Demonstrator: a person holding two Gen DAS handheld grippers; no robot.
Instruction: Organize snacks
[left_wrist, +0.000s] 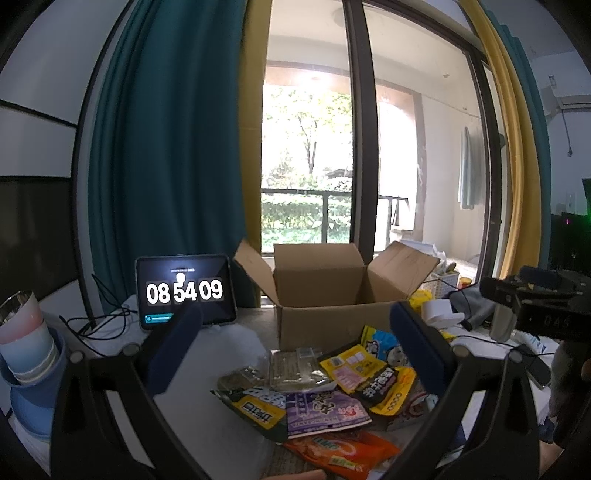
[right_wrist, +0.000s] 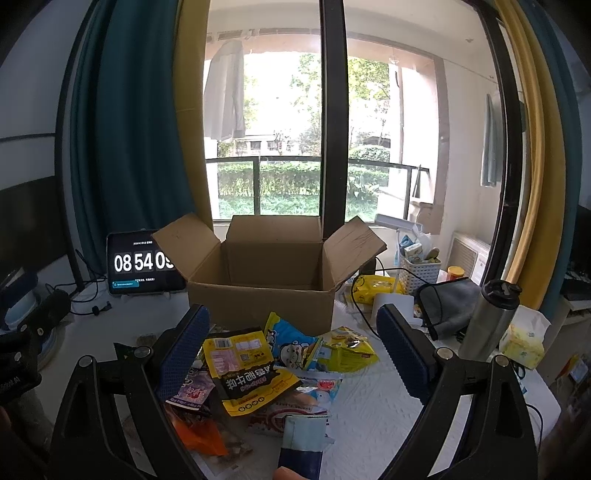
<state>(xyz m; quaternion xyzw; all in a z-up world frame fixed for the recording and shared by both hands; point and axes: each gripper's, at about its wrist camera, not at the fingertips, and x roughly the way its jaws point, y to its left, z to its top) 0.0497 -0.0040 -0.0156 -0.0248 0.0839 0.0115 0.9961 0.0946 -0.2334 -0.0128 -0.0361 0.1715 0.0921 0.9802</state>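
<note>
Hovering over the snacks (left_wrist: 314, 391) with both grippers, nothing picked yet. Left gripper (left_wrist: 295, 343) spread wide and empty, fingers (left_wrist: 173, 343) straddling the near side of the heap. Right gripper (right_wrist: 291, 347) likewise wide and empty, framing the yellow-black pack (right_wrist: 251, 373) on top. Looks like the very start of the job: box (right_wrist: 266, 288) standing open just behind the heap, flaps out, and apparently empty, though its floor cannot be seen from either view.

Heap lying loose on the table (right_wrist: 388, 398), packs overlapping: purple pack (left_wrist: 325, 410) and orange pack (left_wrist: 343, 450) nearest in the left view, clear tray (left_wrist: 295, 365) toward the box, blue cartoon pack (right_wrist: 291, 341) touching the box front.

Next move, probably: dropping one gripper onto a top pack, pinching an edge or seam rather than the flat face, then lifting over the near wall and letting go inside. Best to take the uppermost first, so as not to drag neighbours. Slippery film likely to slide or fold under a shallow pinch. Worth minding the cable (right_wrist: 360, 295) and flask (right_wrist: 487, 321) at the right, near the right finger's path.
</note>
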